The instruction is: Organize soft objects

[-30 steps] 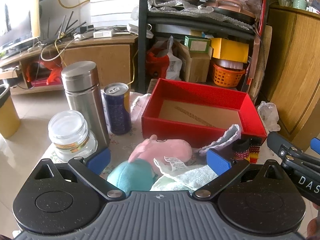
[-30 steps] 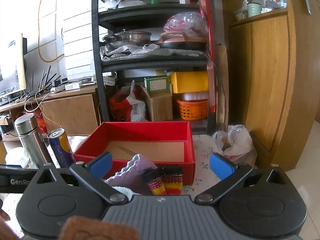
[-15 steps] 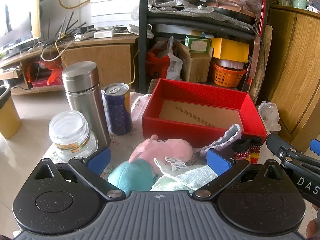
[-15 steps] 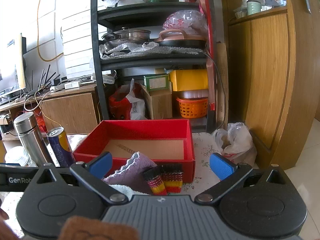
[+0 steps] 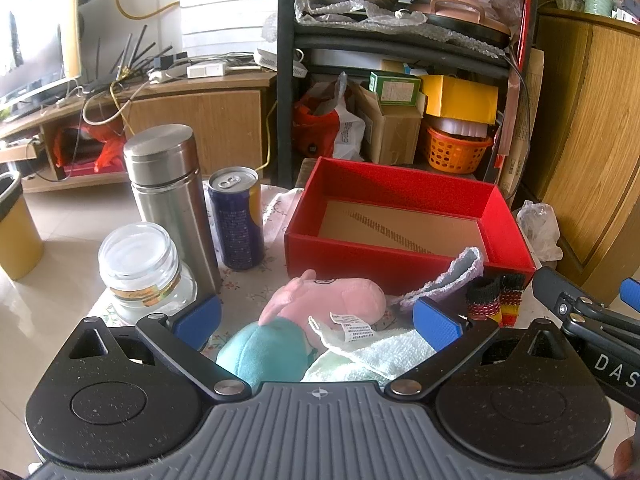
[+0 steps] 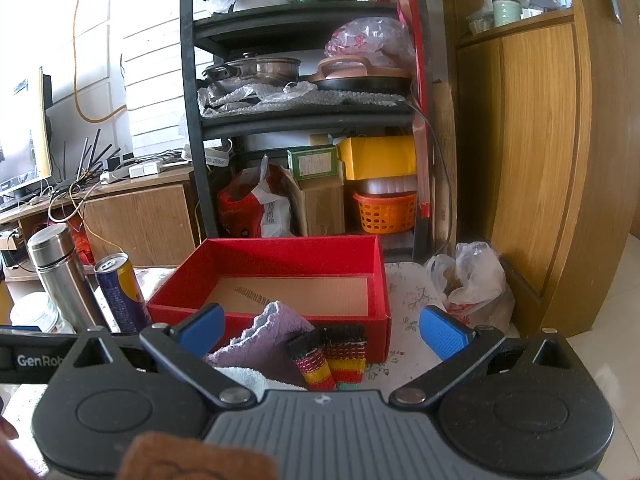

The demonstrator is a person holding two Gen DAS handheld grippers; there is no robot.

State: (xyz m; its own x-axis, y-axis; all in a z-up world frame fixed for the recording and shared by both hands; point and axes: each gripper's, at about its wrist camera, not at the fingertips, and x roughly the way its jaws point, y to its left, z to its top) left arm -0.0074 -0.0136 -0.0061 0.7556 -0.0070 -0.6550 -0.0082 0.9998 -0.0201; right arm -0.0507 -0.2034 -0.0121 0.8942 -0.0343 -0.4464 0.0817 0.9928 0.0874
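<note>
— Where are the soft things?
— All on the desk in front of the red box [image 5: 404, 258], which is empty: pink plush toy [image 5: 340, 296], purple cloth [image 6: 260, 344], striped socks [image 6: 332, 364].
— Your hand-held grippers?
— Left hand-held gripper [image 5: 316, 320] and right hand-held gripper [image 6: 320, 330] both spread wide, holding nothing. Everything's left.

The box [image 5: 404, 216] sits centre-right of the left wrist view, with the can [image 5: 237, 218], flask [image 5: 172, 200] and jar [image 5: 142, 268] stepping toward the lower left. Below the box lie the plush toy [image 5: 320, 304], cloth [image 5: 444, 276] and socks [image 5: 496, 298].
</note>
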